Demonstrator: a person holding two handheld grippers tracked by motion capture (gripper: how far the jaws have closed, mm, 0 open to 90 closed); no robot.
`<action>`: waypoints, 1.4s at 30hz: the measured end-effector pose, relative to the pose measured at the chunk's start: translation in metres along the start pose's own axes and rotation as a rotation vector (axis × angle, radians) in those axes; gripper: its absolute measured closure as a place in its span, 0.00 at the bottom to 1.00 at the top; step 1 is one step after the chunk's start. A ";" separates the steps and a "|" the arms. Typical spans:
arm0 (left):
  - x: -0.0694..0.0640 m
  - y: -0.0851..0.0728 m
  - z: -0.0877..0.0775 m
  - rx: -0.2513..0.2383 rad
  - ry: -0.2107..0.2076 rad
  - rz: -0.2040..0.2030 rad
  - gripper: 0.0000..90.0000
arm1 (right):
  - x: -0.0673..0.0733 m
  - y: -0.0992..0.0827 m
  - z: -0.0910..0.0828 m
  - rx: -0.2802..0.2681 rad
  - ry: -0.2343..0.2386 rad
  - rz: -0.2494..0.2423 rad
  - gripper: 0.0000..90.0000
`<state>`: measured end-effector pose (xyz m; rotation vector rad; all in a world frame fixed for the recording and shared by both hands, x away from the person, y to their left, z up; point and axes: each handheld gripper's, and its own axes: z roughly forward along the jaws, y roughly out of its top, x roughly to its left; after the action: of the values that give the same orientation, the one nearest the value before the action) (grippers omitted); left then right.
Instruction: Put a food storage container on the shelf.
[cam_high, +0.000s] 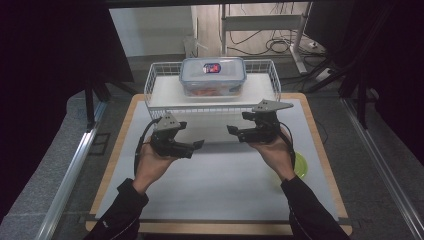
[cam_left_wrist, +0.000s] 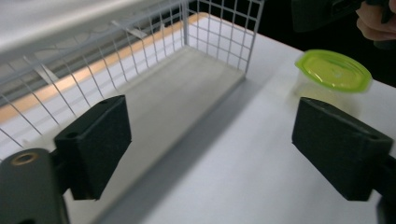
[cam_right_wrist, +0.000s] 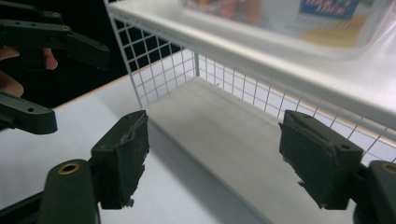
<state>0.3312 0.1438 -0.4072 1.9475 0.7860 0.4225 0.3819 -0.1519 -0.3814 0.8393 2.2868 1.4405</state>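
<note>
On the wire rack's (cam_high: 272, 75) top shelf sits a clear, blue-latched lidded box (cam_high: 213, 76).

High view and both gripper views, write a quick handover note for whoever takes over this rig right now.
Left gripper: open, holding nothing, in front of the wire shelf.
Right gripper: open, holding nothing, facing the left one.
Clear lidded box: sits on the shelf's top board, untouched.
Green-lidded cup: on the table by the person's right hand.
Done: nothing gripped yet.
Left: probably reach up and grasp the box.
</note>
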 end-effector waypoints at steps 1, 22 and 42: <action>-0.001 -0.003 0.001 -0.002 0.000 -0.006 0.11 | 0.001 -0.003 -0.001 -0.001 -0.003 -0.006 0.23; -0.023 -0.055 -0.014 -0.015 0.017 0.040 0.08 | 0.013 -0.050 -0.025 -0.018 0.044 0.035 0.10; -0.046 -0.113 -0.015 0.128 0.054 0.124 0.08 | 0.037 -0.105 -0.025 0.122 0.000 0.003 0.10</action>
<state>0.2495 0.1605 -0.4969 2.1194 0.7448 0.5123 0.3070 -0.1808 -0.4629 0.8783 2.3943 1.3128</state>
